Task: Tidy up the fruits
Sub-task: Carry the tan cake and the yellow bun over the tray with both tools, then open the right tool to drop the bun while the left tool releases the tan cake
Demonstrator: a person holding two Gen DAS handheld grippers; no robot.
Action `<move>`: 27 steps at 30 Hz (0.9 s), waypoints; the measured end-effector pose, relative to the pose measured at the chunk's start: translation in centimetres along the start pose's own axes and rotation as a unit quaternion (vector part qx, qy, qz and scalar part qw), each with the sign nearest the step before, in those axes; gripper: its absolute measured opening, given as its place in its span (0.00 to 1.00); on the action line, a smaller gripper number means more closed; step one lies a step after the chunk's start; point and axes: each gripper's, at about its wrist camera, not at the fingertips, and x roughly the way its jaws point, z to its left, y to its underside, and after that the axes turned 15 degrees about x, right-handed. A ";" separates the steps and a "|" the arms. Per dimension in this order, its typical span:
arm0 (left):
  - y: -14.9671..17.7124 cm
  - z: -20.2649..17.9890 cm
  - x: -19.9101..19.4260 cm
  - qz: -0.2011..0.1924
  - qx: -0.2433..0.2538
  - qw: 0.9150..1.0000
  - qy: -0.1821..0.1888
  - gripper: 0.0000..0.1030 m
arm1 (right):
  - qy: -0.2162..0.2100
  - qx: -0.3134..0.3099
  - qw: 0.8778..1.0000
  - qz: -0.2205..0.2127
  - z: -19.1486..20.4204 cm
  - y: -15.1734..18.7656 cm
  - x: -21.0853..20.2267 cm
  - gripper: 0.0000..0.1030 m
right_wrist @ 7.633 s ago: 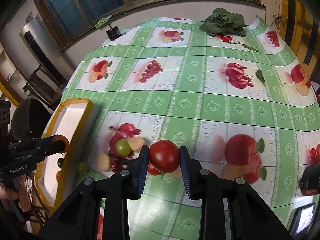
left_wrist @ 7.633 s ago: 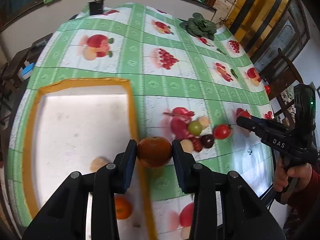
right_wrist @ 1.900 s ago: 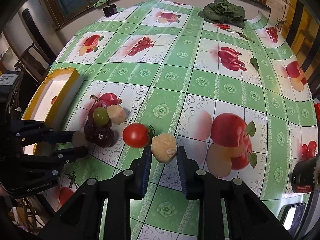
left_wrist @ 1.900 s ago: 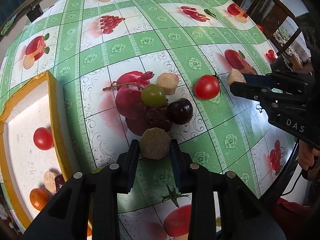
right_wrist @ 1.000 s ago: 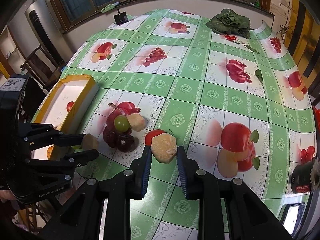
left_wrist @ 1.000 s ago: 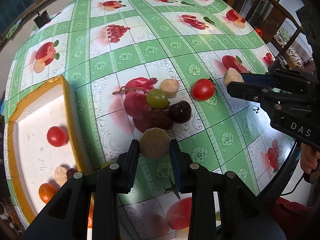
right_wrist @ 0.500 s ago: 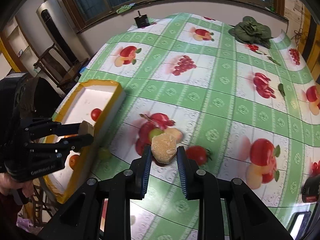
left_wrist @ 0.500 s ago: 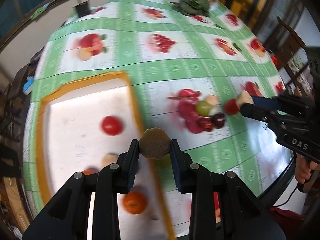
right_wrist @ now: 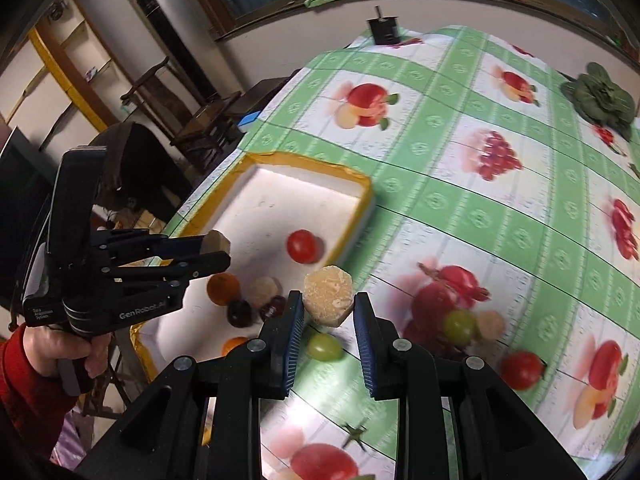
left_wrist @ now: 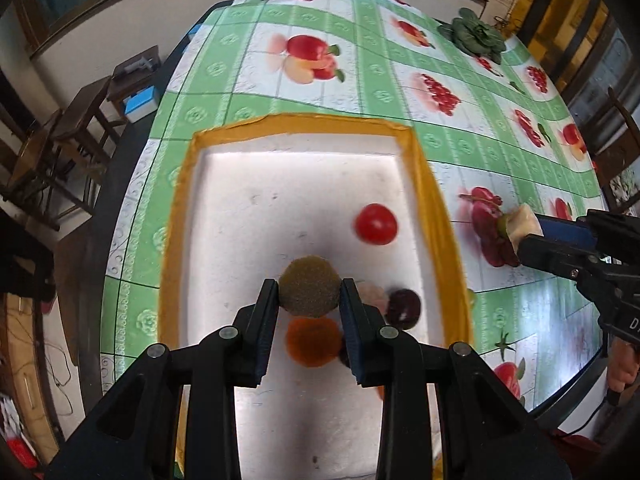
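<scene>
My left gripper (left_wrist: 309, 293) is shut on a brownish-green round fruit (left_wrist: 309, 291) and hangs over the white tray with a yellow rim (left_wrist: 430, 200). In the tray lie a red tomato (left_wrist: 376, 224), an orange (left_wrist: 313, 341), a dark plum (left_wrist: 403, 307) and a pale fruit (left_wrist: 372, 292). My right gripper (right_wrist: 327, 305) is shut on a tan faceted fruit (right_wrist: 328, 295), above the tablecloth just right of the tray (right_wrist: 356, 216). On the cloth lie a green grape (right_wrist: 323, 346), another grape (right_wrist: 458, 326), a pale fruit (right_wrist: 490, 325) and a red tomato (right_wrist: 522, 370).
The green checked tablecloth (right_wrist: 500, 220) with printed fruit covers the table. A leafy green vegetable (right_wrist: 600, 98) lies at the far right, a small black box (right_wrist: 383, 29) at the far edge. Chairs (right_wrist: 200, 120) stand beyond the table's left side. A hand in a red sleeve (right_wrist: 52, 350) holds the left gripper.
Both grippers have moved left with their fruits. The left one has passed from the tray's rim to above the tray's inside; the right one has neared the tray from over the fruit pile.
</scene>
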 end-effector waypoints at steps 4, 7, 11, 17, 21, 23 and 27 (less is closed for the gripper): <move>0.2 0.9 0.8 0.007 -0.010 1.000 -0.001 0.28 | -0.006 -0.015 1.000 0.011 1.9 -1.2 2.2 0.25; -0.2 1.6 1.4 0.009 -0.019 1.000 0.004 0.28 | -0.004 -0.012 1.000 0.023 2.7 -2.7 4.1 0.25; -0.7 2.1 1.9 0.010 -0.027 1.000 0.008 0.28 | 0.003 -0.006 0.999 0.034 3.6 -4.5 6.5 0.25; -0.9 2.8 3.0 0.016 -0.037 0.999 0.013 0.28 | 0.024 -0.014 0.998 0.049 4.4 -5.9 9.8 0.25; -0.9 3.1 3.8 0.022 -0.039 0.999 0.016 0.28 | 0.031 -0.013 0.998 0.053 4.5 -6.3 11.0 0.25; -0.9 3.2 4.1 0.025 -0.039 0.999 0.018 0.28 | 0.036 -0.014 0.998 0.055 4.3 -6.6 11.6 0.25; -1.1 3.3 4.5 0.027 -0.038 0.999 0.019 0.28 | 0.046 -0.020 0.997 0.058 4.1 -6.7 12.6 0.25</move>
